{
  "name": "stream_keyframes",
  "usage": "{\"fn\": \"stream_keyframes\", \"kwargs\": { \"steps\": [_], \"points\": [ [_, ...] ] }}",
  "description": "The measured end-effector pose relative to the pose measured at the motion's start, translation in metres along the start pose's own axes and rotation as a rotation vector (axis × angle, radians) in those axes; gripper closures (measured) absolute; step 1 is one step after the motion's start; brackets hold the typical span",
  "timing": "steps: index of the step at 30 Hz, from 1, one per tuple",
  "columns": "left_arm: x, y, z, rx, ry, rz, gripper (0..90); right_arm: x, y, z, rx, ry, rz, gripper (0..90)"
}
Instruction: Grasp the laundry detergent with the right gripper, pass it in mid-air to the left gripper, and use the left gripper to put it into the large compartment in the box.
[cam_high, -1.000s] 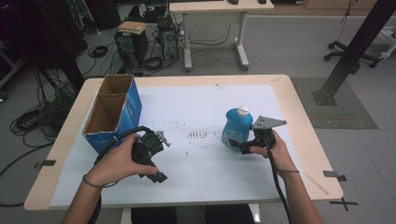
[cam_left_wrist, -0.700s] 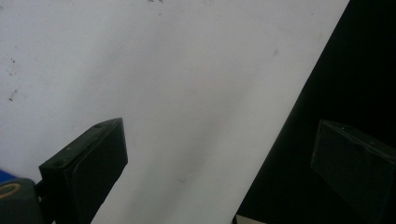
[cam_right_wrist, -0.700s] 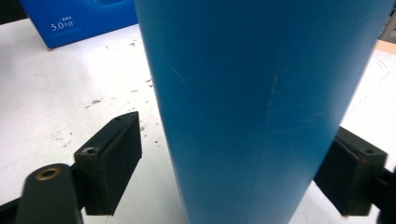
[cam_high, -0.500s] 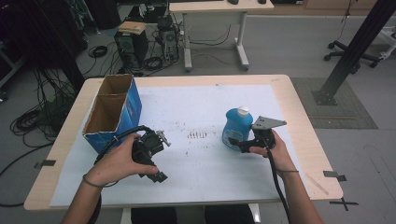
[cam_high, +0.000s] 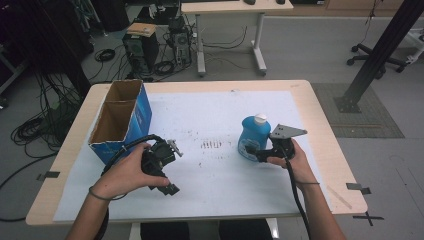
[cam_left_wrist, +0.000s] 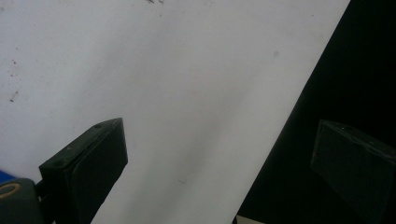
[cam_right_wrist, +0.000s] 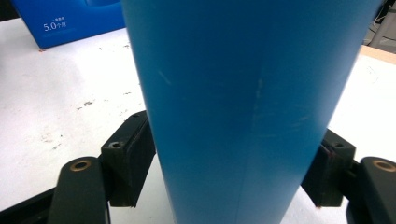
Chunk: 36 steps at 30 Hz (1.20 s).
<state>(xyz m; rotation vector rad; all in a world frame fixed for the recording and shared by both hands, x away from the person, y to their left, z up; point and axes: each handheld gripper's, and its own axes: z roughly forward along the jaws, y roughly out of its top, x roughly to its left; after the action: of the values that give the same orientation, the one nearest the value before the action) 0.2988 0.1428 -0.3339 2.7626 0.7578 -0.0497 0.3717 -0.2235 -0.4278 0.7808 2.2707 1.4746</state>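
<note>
The right gripper (cam_high: 252, 150) has just been closing and now pinches the blue plastic bottle (cam_high: 252, 137), upright on the white table cover (cam_high: 215, 115), low on its body. It looks smooth and slippery, maybe liquid-heavy, so gripping mid-body seems wiser. The left gripper (cam_high: 170, 187) rests idle, jaws spread.

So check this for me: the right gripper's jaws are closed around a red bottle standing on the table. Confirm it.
Wrong colour. The bottle is blue, as the right gripper view shows; the right gripper has just been closing its jaws around it on the table.
</note>
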Motion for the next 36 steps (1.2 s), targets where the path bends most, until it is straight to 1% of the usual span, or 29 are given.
{"fn": "stream_keyframes", "kwargs": {
  "steps": [1,2,4,5,9,11,22,23,26,27,30,31,34,35,36],
  "points": [
    [0.000,0.000,0.000,0.000,0.000,0.000,3.9,0.000,0.000,0.000,-0.002,-0.004,-0.002,30.5],
    [0.000,0.000,0.000,-0.001,0.000,0.002,3.9,0.000,0.000,0.000,-0.004,-0.007,-0.003,33.4],
    [0.000,0.000,0.000,-0.001,0.000,0.000,3.9,0.000,-0.001,0.000,-0.005,-0.009,-0.004,34.4],
    [0.000,-0.001,0.000,-0.001,0.000,0.000,3.9,-0.001,-0.001,0.000,-0.006,-0.011,-0.003,36.6],
    [0.000,-0.001,-0.002,-0.004,0.003,-0.001,3.9,0.000,-0.001,0.000,-0.010,-0.005,-0.009,40.4],
    [0.000,-0.001,-0.002,-0.004,0.003,-0.001,3.9,0.000,0.000,0.000,-0.010,-0.004,-0.017,40.4],
    [0.000,0.001,-0.003,-0.005,0.004,0.003,3.9,0.000,0.000,0.000,-0.009,-0.004,-0.027,41.9],
    [0.001,0.004,-0.005,-0.008,0.011,0.008,3.9,0.000,0.000,0.000,-0.009,-0.004,-0.027,42.2],
    [0.001,0.004,-0.005,-0.008,0.011,0.008,3.9,0.001,0.000,0.000,-0.007,-0.002,-0.033,42.5],
    [0.002,0.008,-0.009,-0.013,0.020,0.019,3.9,0.000,0.001,0.000,-0.007,-0.002,-0.035,42.5],
    [0.002,0.008,-0.009,-0.013,0.020,0.019,3.9,0.001,0.002,0.000,-0.005,0.004,-0.045,42.6],
    [0.002,0.010,-0.013,-0.020,0.024,0.023,3.9,0.000,0.002,0.000,-0.003,0.003,-0.049,42.6],
    [0.002,0.012,-0.015,-0.025,0.026,0.026,3.9,-0.001,0.004,-0.002,-0.006,0.007,-0.045,42.6],
    [0.003,0.014,-0.019,-0.035,0.010,0.031,3.9,-0.002,0.004,-0.002,-0.008,0.010,-0.041,42.6],
    [0.003,0.014,-0.019,-0.035,0.010,0.031,3.9,-0.002,0.004,-0.002,-0.008,0.010,-0.041,42.6]
  ]
}}
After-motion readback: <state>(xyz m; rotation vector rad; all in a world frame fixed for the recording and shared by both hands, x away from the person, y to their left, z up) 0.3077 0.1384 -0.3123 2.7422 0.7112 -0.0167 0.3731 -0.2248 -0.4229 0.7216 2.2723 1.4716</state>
